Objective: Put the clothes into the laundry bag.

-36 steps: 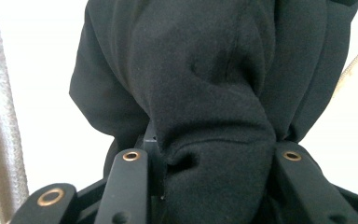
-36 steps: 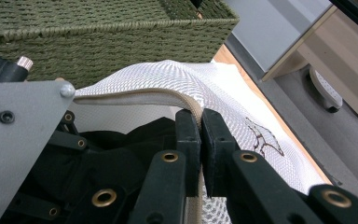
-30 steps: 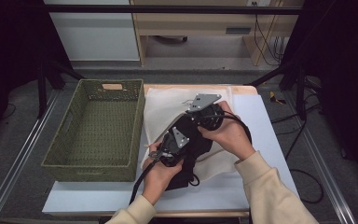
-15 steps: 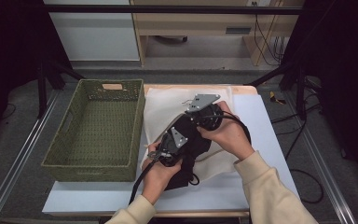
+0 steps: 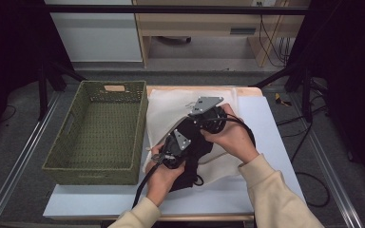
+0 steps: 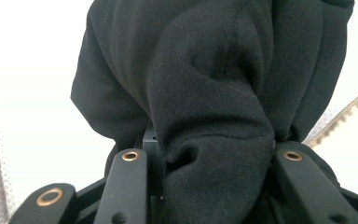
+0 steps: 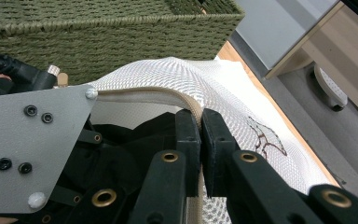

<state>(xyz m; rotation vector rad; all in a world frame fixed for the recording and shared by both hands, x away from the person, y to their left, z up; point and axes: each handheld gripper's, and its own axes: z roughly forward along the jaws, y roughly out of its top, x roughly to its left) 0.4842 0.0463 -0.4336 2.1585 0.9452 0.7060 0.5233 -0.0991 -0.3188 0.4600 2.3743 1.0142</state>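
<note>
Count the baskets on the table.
1. The green woven basket sits on the table's left side, beside the white mesh bag; its wall also shows in the right gripper view. None seems hidden.
</note>
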